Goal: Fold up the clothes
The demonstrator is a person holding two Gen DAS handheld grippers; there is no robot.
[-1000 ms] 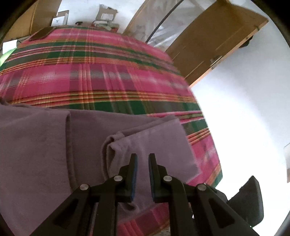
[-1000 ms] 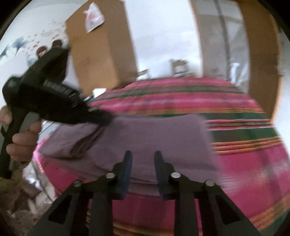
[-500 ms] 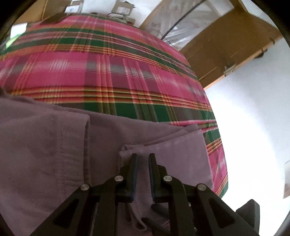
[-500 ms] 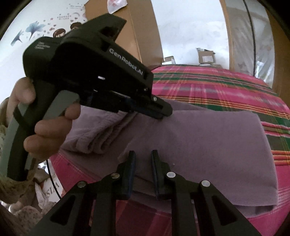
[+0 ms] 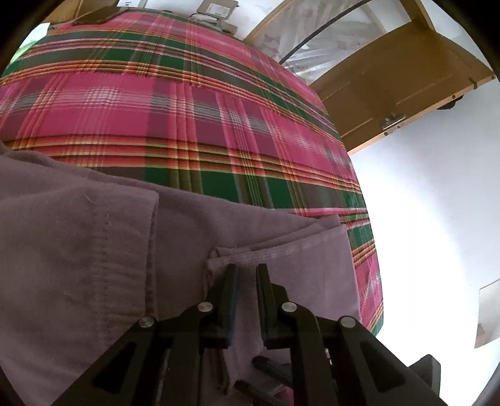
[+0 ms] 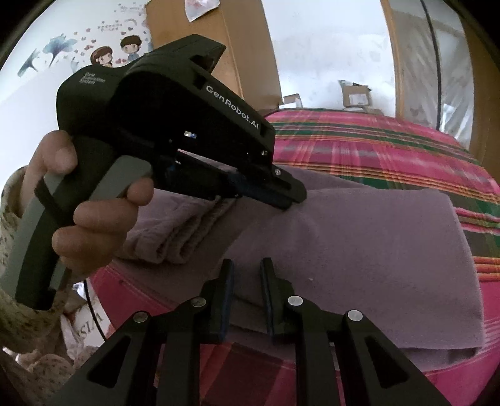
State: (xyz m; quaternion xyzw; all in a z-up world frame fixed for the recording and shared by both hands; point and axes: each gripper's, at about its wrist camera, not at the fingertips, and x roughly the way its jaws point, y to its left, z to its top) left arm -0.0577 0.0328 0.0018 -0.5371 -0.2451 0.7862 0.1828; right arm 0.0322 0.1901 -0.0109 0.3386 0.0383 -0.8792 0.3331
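Now both grippers, left (image 5: 245, 271) and right (image 6: 247, 265), have dropped onto the garment (image 6: 359, 237) at the bed's near edge, each clamped on a fold, ready to lift.

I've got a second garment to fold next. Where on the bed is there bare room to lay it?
The plaid bedspread is bare beyond the purple garment, up to the boxes at the far edge and the wooden door side. The near edge is crowded: both grippers' fingers are on the garment there.

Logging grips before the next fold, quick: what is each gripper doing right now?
Left gripper: closed, pinching the purple garment.
Right gripper: closed on the same garment's near edge.
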